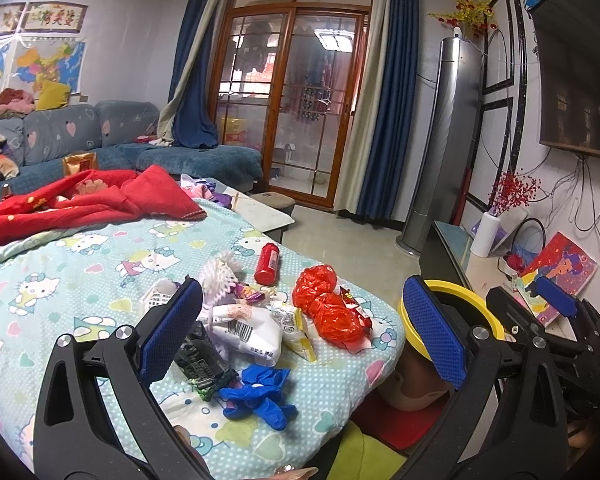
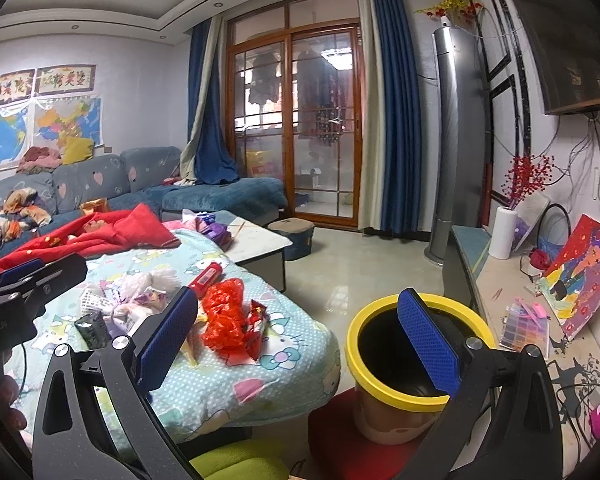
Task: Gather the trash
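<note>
This is a lived-in home living room. A blue sectional sofa (image 2: 148, 184) with heart prints anchors it: maps (image 2: 40, 128) hang on the wall above it, blue curtains (image 2: 392, 120) frame wooden glass sliding doors (image 2: 296, 120) beside it, and opposite it stand a tower air conditioner (image 2: 456, 140) and a wall-mounted television (image 2: 572, 32).

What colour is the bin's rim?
Yellow, around a dark inside; the bin shows best in the right wrist view.
</note>
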Available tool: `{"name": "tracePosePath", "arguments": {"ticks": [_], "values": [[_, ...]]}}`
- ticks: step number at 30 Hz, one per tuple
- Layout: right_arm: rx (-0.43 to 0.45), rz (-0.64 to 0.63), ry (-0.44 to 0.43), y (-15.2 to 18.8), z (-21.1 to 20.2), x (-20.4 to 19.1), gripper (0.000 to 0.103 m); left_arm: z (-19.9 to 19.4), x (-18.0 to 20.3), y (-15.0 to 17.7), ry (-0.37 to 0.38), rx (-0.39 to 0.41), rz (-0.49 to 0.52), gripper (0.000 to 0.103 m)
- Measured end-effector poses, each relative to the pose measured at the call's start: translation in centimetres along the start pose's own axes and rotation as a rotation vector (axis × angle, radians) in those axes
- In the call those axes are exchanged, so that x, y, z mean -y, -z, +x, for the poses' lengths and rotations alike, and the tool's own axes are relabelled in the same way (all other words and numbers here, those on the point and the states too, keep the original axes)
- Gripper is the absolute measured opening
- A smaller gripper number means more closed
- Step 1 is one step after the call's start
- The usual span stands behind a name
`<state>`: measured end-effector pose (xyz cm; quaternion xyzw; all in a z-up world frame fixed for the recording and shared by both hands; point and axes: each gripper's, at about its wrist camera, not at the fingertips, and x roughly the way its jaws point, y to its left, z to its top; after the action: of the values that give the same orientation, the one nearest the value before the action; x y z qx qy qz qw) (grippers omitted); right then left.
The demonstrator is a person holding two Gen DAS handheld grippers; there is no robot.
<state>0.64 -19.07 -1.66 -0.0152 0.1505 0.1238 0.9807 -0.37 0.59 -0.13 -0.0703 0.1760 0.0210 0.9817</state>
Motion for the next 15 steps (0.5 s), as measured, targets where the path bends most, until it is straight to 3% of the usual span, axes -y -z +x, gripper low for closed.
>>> {"name": "tracePosePath", "arguments": {"ticks": [15], "values": [[-0.042,-0.086,-0.133,0.4,1.3,-3.2,0.097,0.6,-3.9,-0.3,-0.075,0.008,-0.076,0.092]]}}
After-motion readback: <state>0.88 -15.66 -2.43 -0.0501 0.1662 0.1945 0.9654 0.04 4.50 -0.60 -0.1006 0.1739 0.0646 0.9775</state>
